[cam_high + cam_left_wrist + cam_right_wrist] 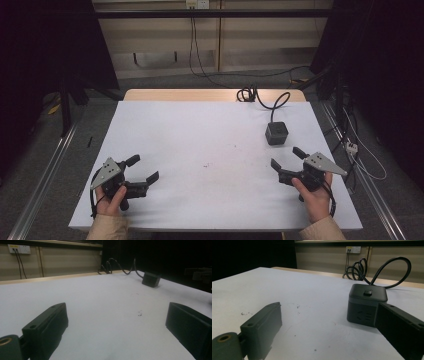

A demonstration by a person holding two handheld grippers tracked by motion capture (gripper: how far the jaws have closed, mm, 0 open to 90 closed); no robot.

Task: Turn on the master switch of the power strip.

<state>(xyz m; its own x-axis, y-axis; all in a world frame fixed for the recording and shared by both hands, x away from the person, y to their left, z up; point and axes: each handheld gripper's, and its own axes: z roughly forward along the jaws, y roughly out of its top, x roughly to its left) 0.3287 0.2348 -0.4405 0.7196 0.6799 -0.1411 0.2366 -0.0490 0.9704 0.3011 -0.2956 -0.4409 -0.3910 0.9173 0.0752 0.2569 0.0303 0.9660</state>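
A black cube power socket (276,133) sits on the white table (200,150) at the right rear, its black cable (265,97) coiling toward the far edge. My right gripper (287,159) rests near the front right, open, a short way in front of the cube (367,305) and apart from it. In the right gripper view the cube has a button on top and outlets on its side. My left gripper (145,168) is held at the front left, open, nothing between its jaws. The cube (150,279) shows far off in the left gripper view.
The white sheet covers a wooden table whose far edge (215,95) shows. Metal rails (45,165) run along both sides on the floor. A white power strip (351,147) lies on the floor at right. Wall outlets (353,249) with cables sit behind.
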